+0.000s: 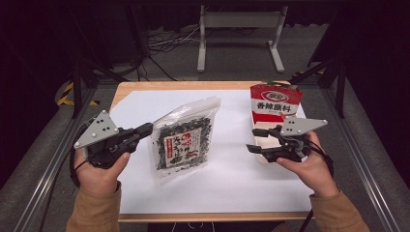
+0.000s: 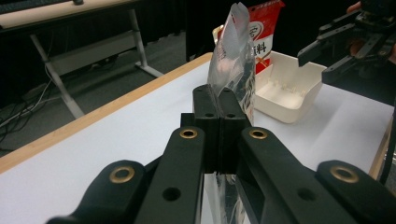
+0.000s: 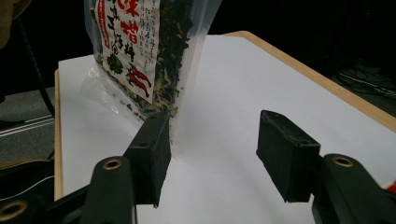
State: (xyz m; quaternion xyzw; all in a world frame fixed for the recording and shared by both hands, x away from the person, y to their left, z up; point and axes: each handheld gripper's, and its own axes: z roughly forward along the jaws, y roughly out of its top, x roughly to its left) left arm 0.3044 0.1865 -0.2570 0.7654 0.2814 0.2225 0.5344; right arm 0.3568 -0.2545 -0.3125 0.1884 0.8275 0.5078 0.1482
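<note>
Upright on the white counter (image 1: 232, 183): clear, crinkly plastic pouch (image 1: 183, 140) of dark dried flakes, red-and-white label. Left gripper (image 1: 145, 129) clamped on its edge; right gripper (image 1: 257, 140) spread, holding nothing, near a red packet (image 1: 274, 102).

Looks like a lab: white-topped table (image 1: 145, 104) between metal frame rails (image 1: 53, 164); loose cables (image 1: 164, 41) on grey floor (image 1: 232, 72).

A red and white packet (image 1: 274, 102) is standing upright in a white tray (image 2: 289, 91) at the far right of the white sheet (image 1: 232, 179) covering the wooden table (image 1: 193, 85)
</note>
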